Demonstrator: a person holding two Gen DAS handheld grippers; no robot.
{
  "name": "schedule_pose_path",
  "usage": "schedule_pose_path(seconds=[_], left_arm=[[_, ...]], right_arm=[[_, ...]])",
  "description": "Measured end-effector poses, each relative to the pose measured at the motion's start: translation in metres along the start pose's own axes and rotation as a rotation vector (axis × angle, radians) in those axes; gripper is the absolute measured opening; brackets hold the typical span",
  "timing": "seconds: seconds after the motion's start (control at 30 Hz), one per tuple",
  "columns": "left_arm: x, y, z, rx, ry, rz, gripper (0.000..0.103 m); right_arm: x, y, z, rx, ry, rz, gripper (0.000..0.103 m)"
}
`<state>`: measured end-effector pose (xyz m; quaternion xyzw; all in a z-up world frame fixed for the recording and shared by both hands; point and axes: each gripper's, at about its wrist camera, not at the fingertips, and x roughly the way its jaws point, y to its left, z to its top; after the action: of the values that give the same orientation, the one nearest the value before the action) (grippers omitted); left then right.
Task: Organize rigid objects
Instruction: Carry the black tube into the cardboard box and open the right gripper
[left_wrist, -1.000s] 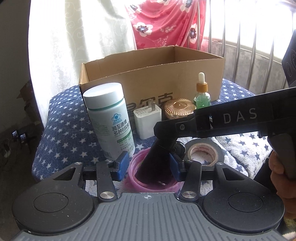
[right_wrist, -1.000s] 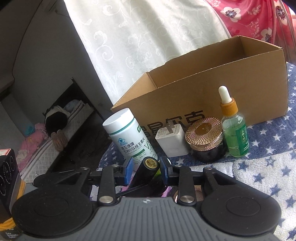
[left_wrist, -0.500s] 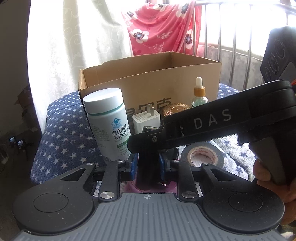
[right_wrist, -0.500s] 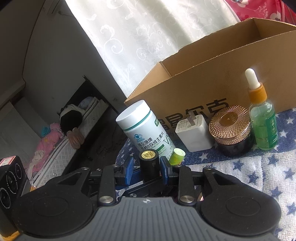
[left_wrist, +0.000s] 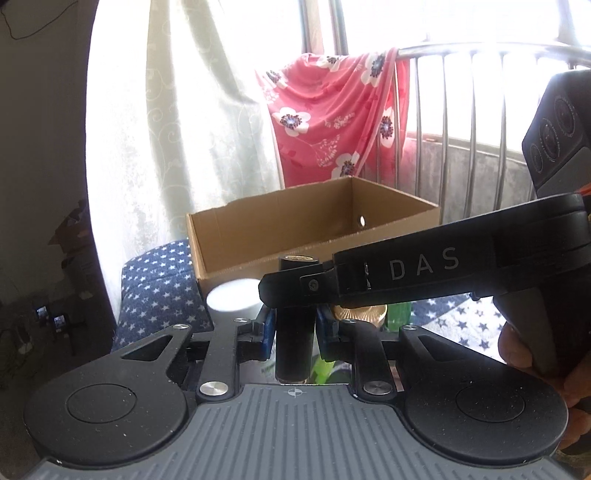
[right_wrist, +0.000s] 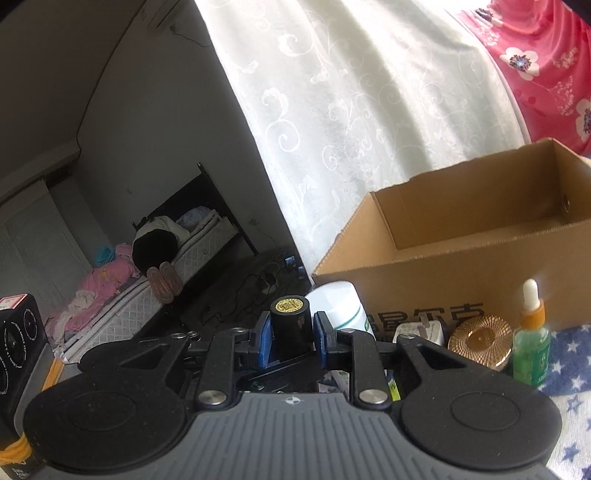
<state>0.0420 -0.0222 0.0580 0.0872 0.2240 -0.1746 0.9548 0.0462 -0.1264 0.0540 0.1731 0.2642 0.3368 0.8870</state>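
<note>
Both grippers are clamped on the same thing — a black cylinder (left_wrist: 293, 343) with a gold-printed end cap, standing upright between them. In the left wrist view the left gripper (left_wrist: 293, 330) has its blue pads pressed on the cylinder's lower body, while the right gripper (right_wrist: 293, 334) reaches in from the right and grips it nearer the top; the right one's jaws are closing a little more on it. A hand (left_wrist: 535, 373) shows at the right edge, around the right gripper's handle.

The cylinder is held up off the star-print cloth (right_wrist: 569, 354), in front of the open cardboard box (right_wrist: 461, 258), roughly level with its near rim. Still standing along the box's near wall are a white pill bottle (right_wrist: 340, 299), a white plug adapter (right_wrist: 417, 330), a gold-lidded jar (right_wrist: 480, 339) and a green dropper bottle (right_wrist: 532, 350).

This looks like the carry step: the cylinder is picked up and on its way to the box. The next move calls for taking it forward over the near rim with enough height to clear the wall, then lowering it inside before letting go — and with two grippers on one object, they must travel together or one should release first, or the cylinder may twist.
</note>
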Motion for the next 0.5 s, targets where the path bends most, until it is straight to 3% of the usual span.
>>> schedule_pose_path(seconds=[0.27, 0.5], left_arm=[[0.017, 0.032, 0.073, -0.076, -0.032, -0.025, 0.021], [0.102, 0.067, 0.094, -0.192, 0.142, -0.039, 0.021]], right_arm=[[0.017, 0.008, 0.094, -0.069, 0.01, 0.045, 0.025], [0.09, -0.037, 0.143, 0.01, 0.184, 0.003, 0.025]])
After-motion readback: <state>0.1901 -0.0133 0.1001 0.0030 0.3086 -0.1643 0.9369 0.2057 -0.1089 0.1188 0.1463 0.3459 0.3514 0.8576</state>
